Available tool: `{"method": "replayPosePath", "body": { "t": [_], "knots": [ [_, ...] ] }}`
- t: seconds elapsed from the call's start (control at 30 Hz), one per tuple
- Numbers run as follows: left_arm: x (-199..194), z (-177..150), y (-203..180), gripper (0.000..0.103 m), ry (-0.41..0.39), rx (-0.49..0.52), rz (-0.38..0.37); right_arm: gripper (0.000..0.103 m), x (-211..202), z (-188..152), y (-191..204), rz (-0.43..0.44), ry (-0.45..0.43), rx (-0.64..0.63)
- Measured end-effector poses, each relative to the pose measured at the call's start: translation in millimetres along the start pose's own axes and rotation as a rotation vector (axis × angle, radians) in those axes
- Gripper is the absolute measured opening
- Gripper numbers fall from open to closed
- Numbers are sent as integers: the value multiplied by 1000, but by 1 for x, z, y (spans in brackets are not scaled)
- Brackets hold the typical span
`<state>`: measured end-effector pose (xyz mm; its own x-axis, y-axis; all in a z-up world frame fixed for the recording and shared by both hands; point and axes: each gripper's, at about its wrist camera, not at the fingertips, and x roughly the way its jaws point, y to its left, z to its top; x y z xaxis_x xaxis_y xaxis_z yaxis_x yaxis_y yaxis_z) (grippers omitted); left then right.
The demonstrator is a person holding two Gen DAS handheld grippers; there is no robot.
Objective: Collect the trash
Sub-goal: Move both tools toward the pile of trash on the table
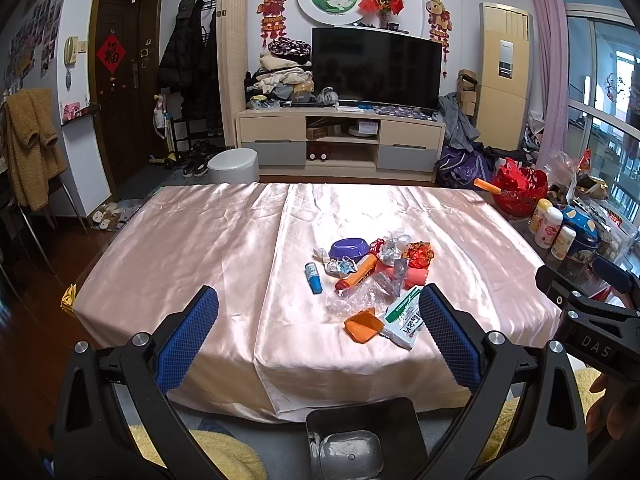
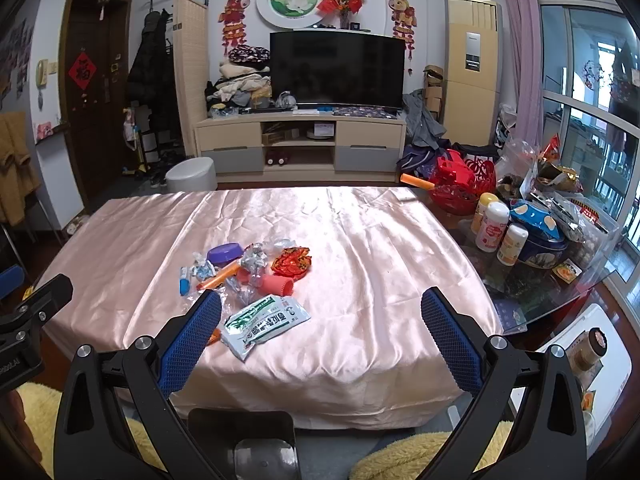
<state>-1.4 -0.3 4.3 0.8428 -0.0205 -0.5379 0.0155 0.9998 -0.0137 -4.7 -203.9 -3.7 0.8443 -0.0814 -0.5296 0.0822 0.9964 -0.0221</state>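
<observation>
A pile of trash (image 1: 372,276) lies on the pink satin tablecloth (image 1: 208,248), right of centre: a purple bowl (image 1: 349,249), a blue tube (image 1: 313,278), an orange stick wrapper (image 1: 358,274), foil scraps, a red wrapper (image 1: 421,255), a pink cup (image 1: 416,278), clear plastic, an orange paper piece (image 1: 363,325) and a white-green packet (image 1: 404,318). The same pile (image 2: 248,272) and packet (image 2: 264,320) show in the right wrist view. My left gripper (image 1: 318,300) is open and empty, near the table's front edge. My right gripper (image 2: 322,304) is open and empty, right of the pile.
A black bin (image 1: 362,436) with a bag stands on the floor below the front table edge; it also shows in the right wrist view (image 2: 244,440). Bottles (image 2: 496,228), a tin and snack bags crowd the glass table at right. A white stool (image 1: 233,166) and TV stand (image 1: 340,140) lie beyond.
</observation>
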Motion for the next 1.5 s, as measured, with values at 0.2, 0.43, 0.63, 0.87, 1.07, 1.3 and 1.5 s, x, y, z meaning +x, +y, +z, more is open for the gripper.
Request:
{"method": "replayPosePath", "body": {
  "t": [0.2,0.43,0.63,0.87,1.07,1.3,1.5],
  "knots": [
    [0,-1,0,95,-1,-1,1,100,0,0,0,0,0,0],
    [0,-1,-1,95,-1,1,2,100,1,0,2,1,4,-3],
    [1,-1,-1,95,1,3,2,100,4,0,2,3,11,-4],
    [1,1,-2,95,3,6,2,100,6,0,0,2,13,-3],
    [8,1,2,95,13,1,15,100,11,0,-6,-3,28,5],
    [22,-5,14,95,34,0,54,100,29,-8,-12,15,81,17],
    [42,-15,24,95,60,12,101,100,52,-18,-16,72,143,52]
  ]
}}
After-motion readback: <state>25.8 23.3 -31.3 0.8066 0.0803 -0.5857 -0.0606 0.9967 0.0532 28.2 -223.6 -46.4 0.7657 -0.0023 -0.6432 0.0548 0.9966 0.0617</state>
